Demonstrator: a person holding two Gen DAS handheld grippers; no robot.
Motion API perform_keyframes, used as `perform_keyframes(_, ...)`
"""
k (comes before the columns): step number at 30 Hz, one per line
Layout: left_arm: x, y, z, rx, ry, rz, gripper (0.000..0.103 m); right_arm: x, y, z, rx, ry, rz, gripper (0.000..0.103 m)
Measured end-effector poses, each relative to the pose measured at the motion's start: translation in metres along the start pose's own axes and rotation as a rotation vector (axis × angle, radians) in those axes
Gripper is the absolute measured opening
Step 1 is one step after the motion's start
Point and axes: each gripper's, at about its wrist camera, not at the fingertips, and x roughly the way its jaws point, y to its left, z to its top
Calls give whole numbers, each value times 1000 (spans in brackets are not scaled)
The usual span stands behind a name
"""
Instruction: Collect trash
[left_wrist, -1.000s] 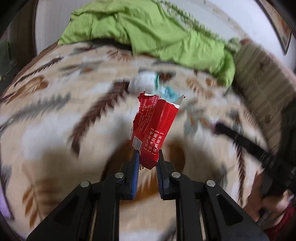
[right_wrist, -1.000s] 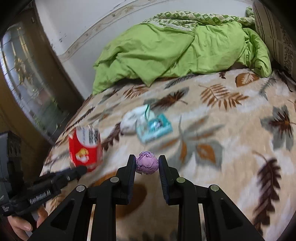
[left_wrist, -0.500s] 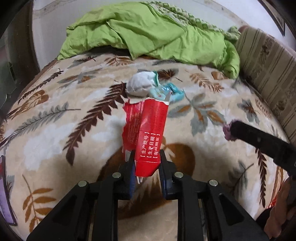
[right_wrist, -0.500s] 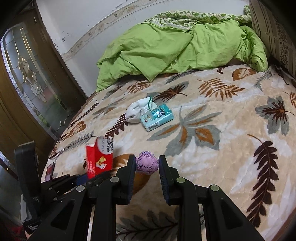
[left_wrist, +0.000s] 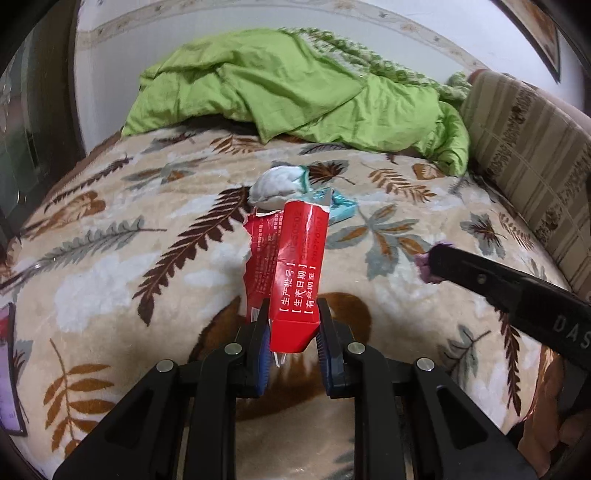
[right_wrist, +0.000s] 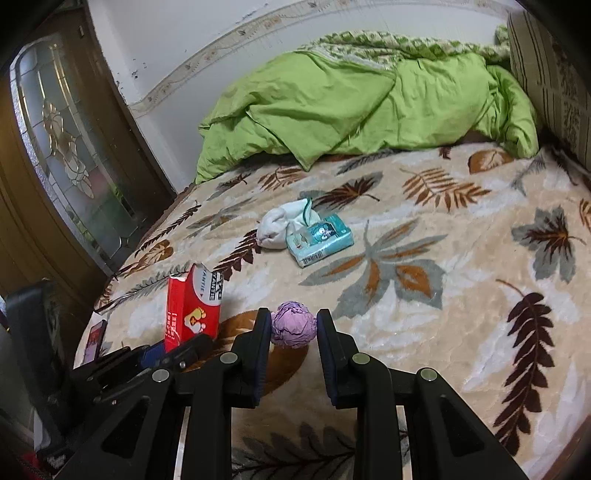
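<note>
1. At the far left of the right wrist view stands a wooden door (right_wrist: 70, 155) with a leaded glass panel; the left wrist view shows only a dark sliver of it at its left edge.
2. Lower left in the right wrist view, a flat dark item (right_wrist: 95, 338) with a red patch lies at the blanket's edge; I cannot tell what it is.
3. The left gripper (left_wrist: 291, 325) sits at bottom centre of its own view, fingers pinching the lower end of a torn red carton (left_wrist: 295, 273) that stands upright above the leaf-patterned blanket (left_wrist: 110, 266).
4. That view shows the carton's side with white bracketed Chinese characters and faint printed digits. The right wrist view shows another face (right_wrist: 192, 306): a footprint logo and partial letters reading "ANTIE".
5. The right gripper (right_wrist: 294, 328) at bottom centre of its view has its fingers closed on a crumpled purple paper ball (right_wrist: 294, 329). In the left wrist view only a sliver of the ball (left_wrist: 424, 264) peeks past the black finger at right, whose body shows the letters "DAS".
6. Mid-frame in both views, a white sock (right_wrist: 275, 227) touches a teal tissue pack (right_wrist: 319, 240) with a cartoon face; the carton partly hides the pack in the left wrist view.
7. A green quilt (right_wrist: 351, 103) is heaped across the top, with a striped cushion (left_wrist: 532, 147) at right.
</note>
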Motion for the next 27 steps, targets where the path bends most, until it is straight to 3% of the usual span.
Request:
perform_keyframes(18,-17,-6,0,26,-44,-20,20,-28,-14,-15,56,-20,-47,27)
perform_keyframes(27,-16,-8,-1,44,-53,-26,20,-8,-13,-16,70,33,-54,27)
